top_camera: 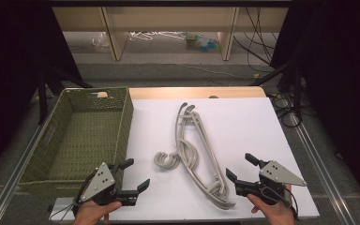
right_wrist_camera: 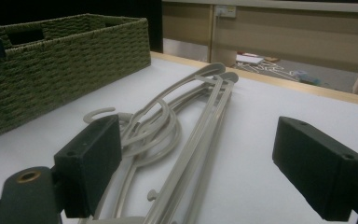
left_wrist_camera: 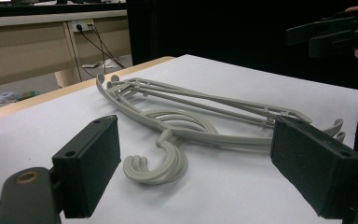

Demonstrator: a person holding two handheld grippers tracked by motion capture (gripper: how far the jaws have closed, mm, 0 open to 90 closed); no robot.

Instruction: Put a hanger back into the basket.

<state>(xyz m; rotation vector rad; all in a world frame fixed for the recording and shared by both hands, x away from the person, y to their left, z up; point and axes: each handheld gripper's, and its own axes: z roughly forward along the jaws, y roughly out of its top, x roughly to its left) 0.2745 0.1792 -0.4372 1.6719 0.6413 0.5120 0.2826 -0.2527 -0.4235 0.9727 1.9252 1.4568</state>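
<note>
A stack of grey plastic hangers (top_camera: 194, 150) lies lengthwise on the white table top (top_camera: 248, 126), hooks curling toward the left. My left gripper (top_camera: 137, 173) is held near the front edge, just left of the hooks, open and holding nothing. My right gripper (top_camera: 238, 165) is to the right of the stack's near end, also open and holding nothing. In the left gripper view the hangers (left_wrist_camera: 191, 116) lie beyond the open gripper (left_wrist_camera: 196, 154), and the other gripper (left_wrist_camera: 335, 32) shows at the top right. In the right gripper view the hangers (right_wrist_camera: 191, 116) run away from the gripper (right_wrist_camera: 198, 154).
A green woven basket (top_camera: 82, 136) with nothing in it stands along the table's left side, close to my left gripper; it also appears as the basket (right_wrist_camera: 51, 65) in the right gripper view. Wooden shelving (top_camera: 168, 18) and cables stand beyond the far edge. Dark curtains flank both sides.
</note>
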